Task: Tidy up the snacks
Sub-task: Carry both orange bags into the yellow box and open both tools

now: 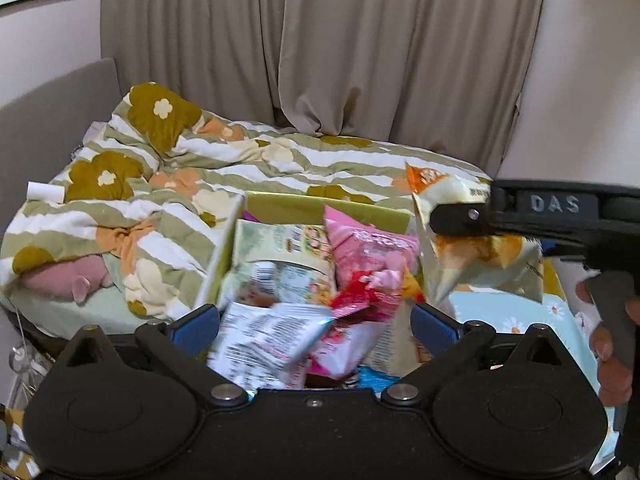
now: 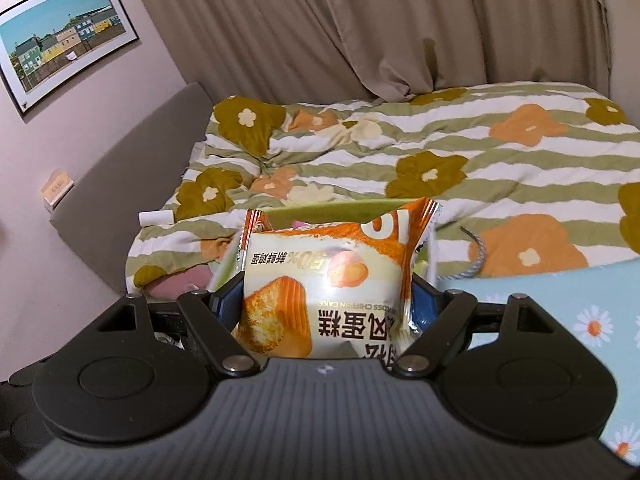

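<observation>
right wrist view: the right tongs (image 2: pixel 326 308) are clamped on a chiffon cake packet (image 2: pixel 324 276), its blue pads pressing both side edges; the packet stands upright between them with its print upside down, showing a cake piece and an egg yolk. just behind the packet is the green rim of the snack box (image 2: pixel 316 206), mostly hidden by it. to the right of the box lies a light blue daisy-print cloth (image 2: pixel 560 304), and a grey cord (image 2: pixel 478 258) curls on the quilt (image 2: pixel 460 148) just beyond that cloth. the quilt, striped green and white with olive and orange flowers, covers the bed behind the box. a small white roll (image 2: pixel 154 218) lies on the quilt to the left of the box, near the grey headboard (image 2: pixel 132 152), and a framed picture of coloured houses (image 2: pixel 64 44) hangs on the wall above the headboard

in the left wrist view the left tongs (image 1: pixel 314 320) stand apart, gripping nothing, hovering over the near end of the snack box (image 1: pixel 328 202). the box is full of loose packets: a white one with small print (image 1: pixel 264 340) nearest the tongs, a pink packet (image 1: pixel 368 252) further in, a pale green one (image 1: pixel 284 244) to its left. the right tongs (image 1: pixel 460 222) reach in from the right, carrying the cake packet (image 1: pixel 476 256) above the right edge of the box. a pink plush toy (image 1: pixel 70 276) lies on the bed to the left of the box, and beige curtains (image 1: pixel 320 40) hang behind the bed
</observation>
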Demonstrator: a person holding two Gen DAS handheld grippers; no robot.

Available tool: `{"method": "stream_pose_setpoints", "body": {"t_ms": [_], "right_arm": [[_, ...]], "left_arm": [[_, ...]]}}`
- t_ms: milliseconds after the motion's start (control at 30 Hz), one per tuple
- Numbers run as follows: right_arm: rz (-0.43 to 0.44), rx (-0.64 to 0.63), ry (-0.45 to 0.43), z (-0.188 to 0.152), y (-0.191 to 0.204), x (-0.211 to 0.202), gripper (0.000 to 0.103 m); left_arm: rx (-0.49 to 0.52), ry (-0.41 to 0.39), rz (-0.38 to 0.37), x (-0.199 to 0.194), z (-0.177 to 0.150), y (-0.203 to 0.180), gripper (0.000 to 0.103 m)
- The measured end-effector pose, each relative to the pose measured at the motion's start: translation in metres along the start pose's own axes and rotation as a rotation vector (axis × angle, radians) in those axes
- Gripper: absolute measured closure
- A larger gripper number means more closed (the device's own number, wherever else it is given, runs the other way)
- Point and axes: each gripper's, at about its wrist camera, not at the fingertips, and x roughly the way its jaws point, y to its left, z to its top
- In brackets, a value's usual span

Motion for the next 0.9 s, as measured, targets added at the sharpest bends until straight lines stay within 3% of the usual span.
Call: {"method": "stream_pose_setpoints", "body": {"t_ms": [167, 200, 400, 600, 900], "right_arm": [[-0.040, -0.027, -0.004, 0.005, 0.030, 0.020, 0.005], [-0.048, -0.030, -0.006, 0.004, 0.035, 0.025, 0.001], [-0.085, -0.048, -0.029, -0.014, 0.048, 0.038, 0.000], [-0.078, -0.052, -0.048, -0.032, 0.043, 0.022, 0.000], [-0.067, -0.074, -0.135, -0.037, 0.035, -0.042, 0.000]], "left_arm": [[0.033, 0.008, 0.004, 0.001, 0.000, 0.019, 0.000], [0.035, 0.012, 0.004, 0.002, -0.001, 0.022, 0.000], [0.042, 0.038, 0.005, 0.002, -0.013, 0.031, 0.000], [0.015, 0.043, 0.011, -0.005, -0.023, 0.027, 0.000], [0.040, -0.053, 0.039, -0.052, -0.026, -0.004, 0.000]]}}
